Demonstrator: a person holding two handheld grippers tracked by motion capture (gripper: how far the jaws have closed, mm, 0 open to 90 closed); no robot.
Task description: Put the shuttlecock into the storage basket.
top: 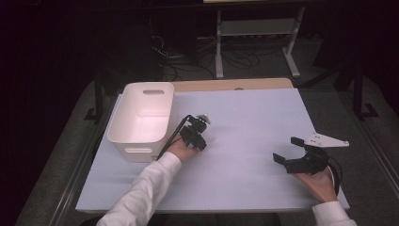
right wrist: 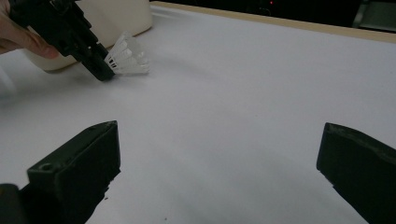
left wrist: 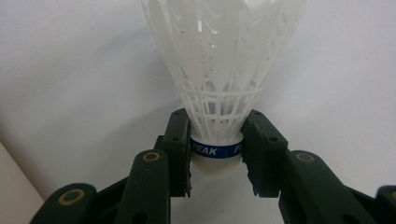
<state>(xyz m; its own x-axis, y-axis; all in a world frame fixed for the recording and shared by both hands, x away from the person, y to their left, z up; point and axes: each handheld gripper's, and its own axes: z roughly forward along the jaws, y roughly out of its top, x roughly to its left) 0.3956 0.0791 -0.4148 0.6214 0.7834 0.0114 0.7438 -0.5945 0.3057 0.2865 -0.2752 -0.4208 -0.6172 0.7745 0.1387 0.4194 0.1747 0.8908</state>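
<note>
One white plastic shuttlecock (left wrist: 219,74) is clamped at its cork base between the jaws of the left gripper (left wrist: 215,154). A blue band around the base carries white lettering, partly hidden by the jaws; "PEAK" can be read. Its ribbed skirt fans away from the jaws and is cut off at the top of the left gripper view. From the high view the shuttlecock (top: 203,117) is small and hard to make out, sitting low over the white table (top: 254,117), just right of the single white bin (top: 141,117). The right gripper (top: 288,149) rests well apart near the table's right edge, its jaws wide apart and holding nothing.
</note>
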